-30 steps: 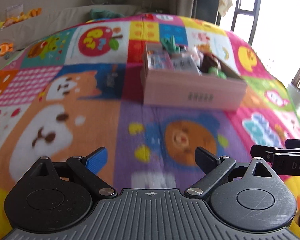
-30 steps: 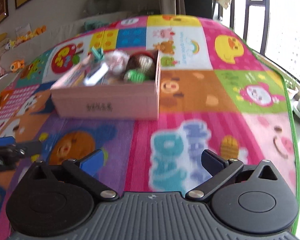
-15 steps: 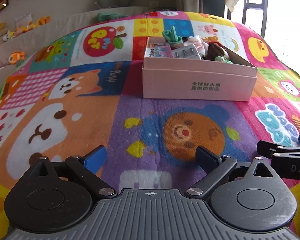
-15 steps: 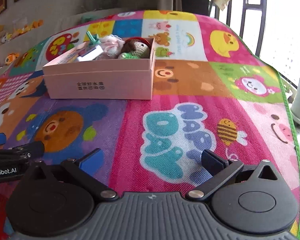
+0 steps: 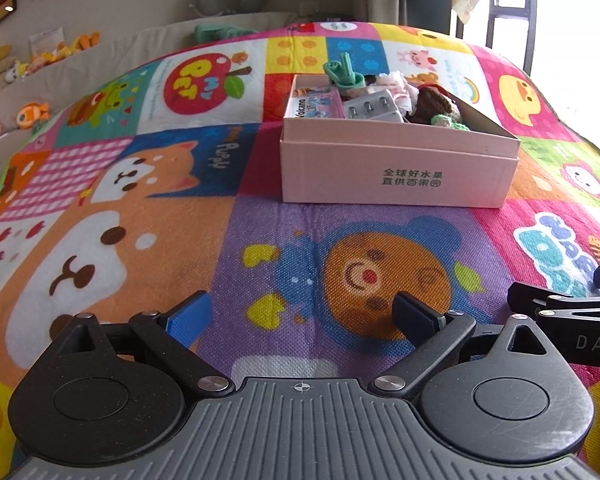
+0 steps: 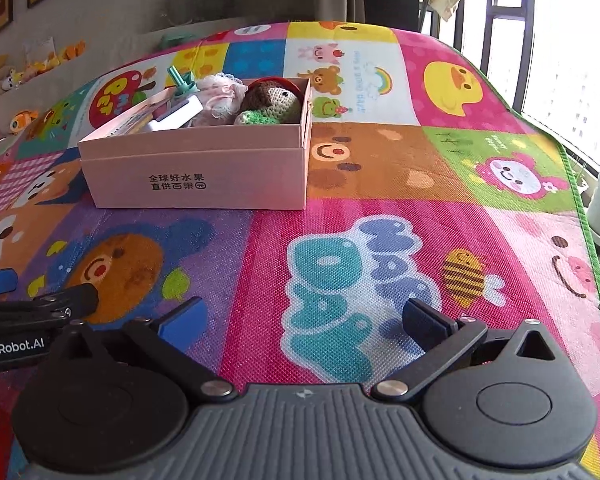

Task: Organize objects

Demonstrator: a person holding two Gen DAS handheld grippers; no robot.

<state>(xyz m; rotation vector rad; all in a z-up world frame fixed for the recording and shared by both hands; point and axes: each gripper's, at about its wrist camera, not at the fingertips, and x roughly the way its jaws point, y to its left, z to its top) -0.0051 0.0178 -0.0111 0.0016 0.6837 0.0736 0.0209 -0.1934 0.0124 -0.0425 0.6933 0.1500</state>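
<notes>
The pink box (image 5: 398,168) stands on the colourful play mat (image 5: 160,200), well ahead of both grippers, and it is already filled. Inside, in the right wrist view, lie a crocheted doll (image 6: 274,98) with a brown and cream head, a piece of green crochet (image 6: 260,117) below it, a pale pink lace bundle (image 6: 222,94), a teal plastic piece (image 6: 182,80) that sticks up at the far edge, and some flat packs at the left end. The left wrist view also shows a silver blister pack (image 5: 372,108) and a small printed carton (image 5: 314,106) in the box.

The left gripper (image 5: 302,314) is spread wide with nothing between its fingers, and it hangs low over the mat above the bear picture. The right gripper (image 6: 304,316) is the same — wide apart and empty — above the blue letters on the pink square. They are side by side, each showing at the edge of the other's view.

I see no loose object on the mat around the box. So I judge the collecting is finished, or nearly — what may remain is only to tidy the contents, and no lid is visible in these views.
</notes>
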